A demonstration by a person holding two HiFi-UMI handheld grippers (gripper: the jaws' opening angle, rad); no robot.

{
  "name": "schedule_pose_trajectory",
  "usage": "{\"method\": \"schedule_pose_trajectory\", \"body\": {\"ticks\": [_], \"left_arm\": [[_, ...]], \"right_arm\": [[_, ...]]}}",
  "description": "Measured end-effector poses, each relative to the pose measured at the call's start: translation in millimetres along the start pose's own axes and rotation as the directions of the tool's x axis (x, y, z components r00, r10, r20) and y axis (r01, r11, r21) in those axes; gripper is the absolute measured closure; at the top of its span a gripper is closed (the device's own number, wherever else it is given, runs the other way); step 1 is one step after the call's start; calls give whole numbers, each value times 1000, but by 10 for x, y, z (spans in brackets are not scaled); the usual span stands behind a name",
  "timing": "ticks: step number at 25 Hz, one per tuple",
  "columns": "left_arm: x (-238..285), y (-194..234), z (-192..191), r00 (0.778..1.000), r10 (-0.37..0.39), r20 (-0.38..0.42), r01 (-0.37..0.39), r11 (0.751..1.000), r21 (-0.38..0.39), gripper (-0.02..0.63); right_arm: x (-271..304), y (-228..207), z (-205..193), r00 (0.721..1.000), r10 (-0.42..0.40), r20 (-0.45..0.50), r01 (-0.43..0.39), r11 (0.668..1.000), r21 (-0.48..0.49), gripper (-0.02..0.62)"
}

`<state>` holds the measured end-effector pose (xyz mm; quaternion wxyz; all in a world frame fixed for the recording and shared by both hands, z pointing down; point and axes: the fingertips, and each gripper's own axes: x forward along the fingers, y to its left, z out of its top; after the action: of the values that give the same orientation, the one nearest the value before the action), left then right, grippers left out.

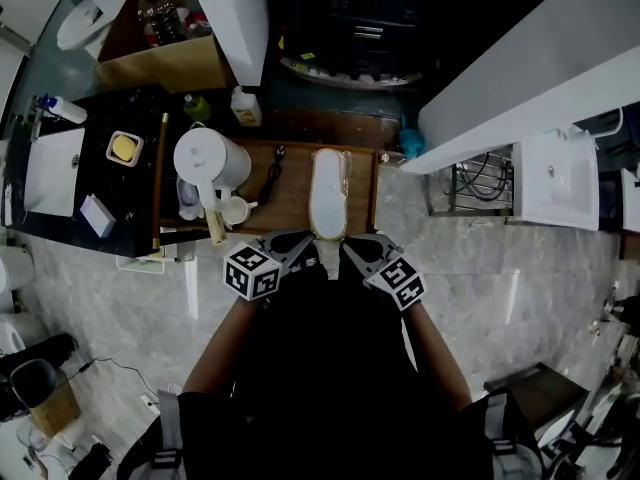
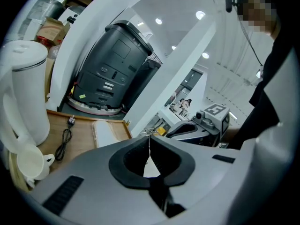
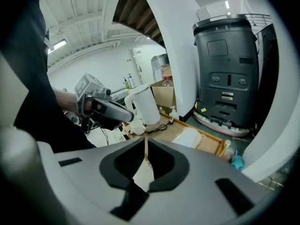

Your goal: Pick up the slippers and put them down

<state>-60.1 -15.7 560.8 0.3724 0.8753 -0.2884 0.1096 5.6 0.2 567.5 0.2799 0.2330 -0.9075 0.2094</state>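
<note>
Both forearms reach forward side by side, angled downward. The left gripper [image 1: 303, 240] and right gripper [image 1: 350, 248] converge at the near edge of the wooden tray [image 1: 290, 203], each with its jaws clenched on nothing. Just beyond them, the white slippers [image 1: 328, 194] lie on the tray's right half.

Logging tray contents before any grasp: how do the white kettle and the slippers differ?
The kettle stands upright at the wooden tray's left end; the slippers lie flat toward its right. The kettle is rounded, the slippers long and narrow. Both are white.
</note>
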Motion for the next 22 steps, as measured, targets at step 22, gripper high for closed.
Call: {"method": "schedule_pose_trajectory", "body": {"ticks": [22], "left_arm": [[617,651,-610,967,64,-248,-78,996,-49,585]], "right_arm": [[636,-553,-744,962,174,-209,-156,983,101,456]]}}
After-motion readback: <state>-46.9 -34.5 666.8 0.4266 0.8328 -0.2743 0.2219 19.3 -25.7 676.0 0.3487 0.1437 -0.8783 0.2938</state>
